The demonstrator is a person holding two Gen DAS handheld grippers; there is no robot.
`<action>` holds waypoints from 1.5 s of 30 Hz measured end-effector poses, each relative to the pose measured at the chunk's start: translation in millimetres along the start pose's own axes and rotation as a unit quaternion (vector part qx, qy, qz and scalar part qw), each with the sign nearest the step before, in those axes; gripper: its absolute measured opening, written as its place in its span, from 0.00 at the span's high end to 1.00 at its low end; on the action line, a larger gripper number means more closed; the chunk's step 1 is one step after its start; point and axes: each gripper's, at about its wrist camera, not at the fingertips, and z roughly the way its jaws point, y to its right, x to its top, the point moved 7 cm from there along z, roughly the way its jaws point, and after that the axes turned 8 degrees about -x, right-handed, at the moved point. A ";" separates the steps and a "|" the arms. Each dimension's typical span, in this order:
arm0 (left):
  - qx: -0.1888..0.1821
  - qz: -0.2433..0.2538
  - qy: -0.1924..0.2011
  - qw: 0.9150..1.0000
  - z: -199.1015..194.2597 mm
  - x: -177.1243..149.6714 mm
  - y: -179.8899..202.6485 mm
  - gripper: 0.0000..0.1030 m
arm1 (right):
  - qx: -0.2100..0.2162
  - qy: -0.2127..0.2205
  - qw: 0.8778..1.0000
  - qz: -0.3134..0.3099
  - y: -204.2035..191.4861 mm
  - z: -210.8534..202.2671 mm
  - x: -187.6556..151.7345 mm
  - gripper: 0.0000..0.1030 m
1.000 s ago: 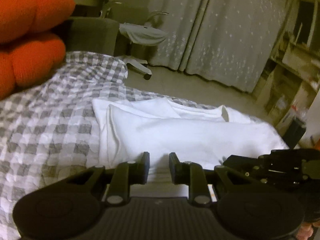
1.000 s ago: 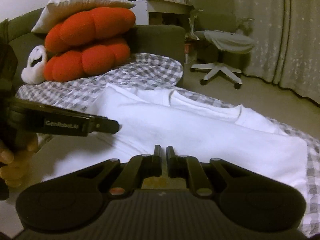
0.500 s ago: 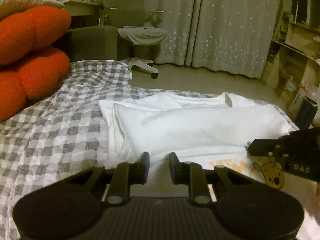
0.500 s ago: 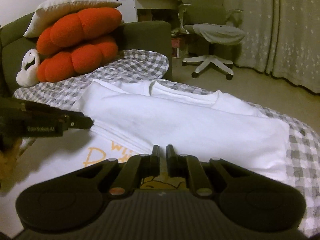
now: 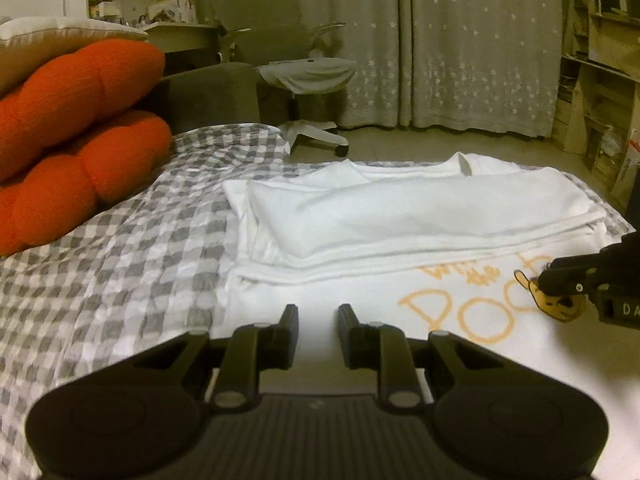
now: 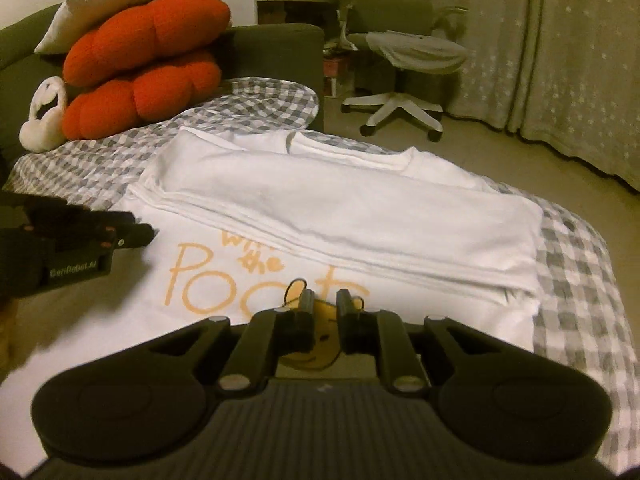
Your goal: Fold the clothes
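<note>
From where I stand, the worry is the near, printed half of the white T-shirt (image 6: 304, 200) on the gingham bed (image 5: 120, 248). It lies loose under both tools, and a drag there would rumple the fold already laid across the far half. The right gripper (image 6: 322, 306) hangs tilted down over the bear print, and its fingers (image 6: 306, 304) have just been easing apart, nothing between them. The left gripper (image 5: 318, 320), pitched down likewise near the shirt's left edge, has its fingers slightly parted and empty. Farther back, the folded band could slide if the bedcover is tugged. Beyond sit the orange cushions (image 6: 140, 72).
</note>
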 end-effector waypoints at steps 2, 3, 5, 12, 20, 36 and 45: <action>0.001 -0.002 0.000 1.000 -4.9 -4.2 0.4 0.79 | -0.006 -0.001 1.000 0.006 -0.3 -4.6 -4.1 0.75; 0.002 -0.002 0.001 1.000 -7.2 -6.2 0.9 0.79 | -0.008 -0.001 1.000 0.008 -0.6 -7.8 -6.1 0.74; 0.004 -0.003 0.003 1.000 -11.7 -10.0 2.2 0.79 | -0.010 -0.002 1.000 0.015 -1.0 -14.4 -10.7 0.73; 0.013 -0.011 0.006 1.000 -29.4 -23.6 5.3 0.79 | -0.015 -0.004 1.000 0.014 -2.5 -37.5 -32.0 0.68; 0.022 -0.031 0.013 0.999 -53.2 -44.7 9.0 0.79 | -0.023 0.003 0.999 0.043 -1.5 -65.8 -57.7 0.66; 0.022 -0.052 0.015 0.998 -96.4 -77.4 8.1 0.79 | -0.041 0.004 0.998 0.055 -7.1 -99.4 -88.9 0.65; 0.031 -0.046 0.013 0.998 -112.5 -91.3 13.0 0.79 | -0.046 -0.002 0.997 0.066 -5.7 -115.8 -103.8 0.65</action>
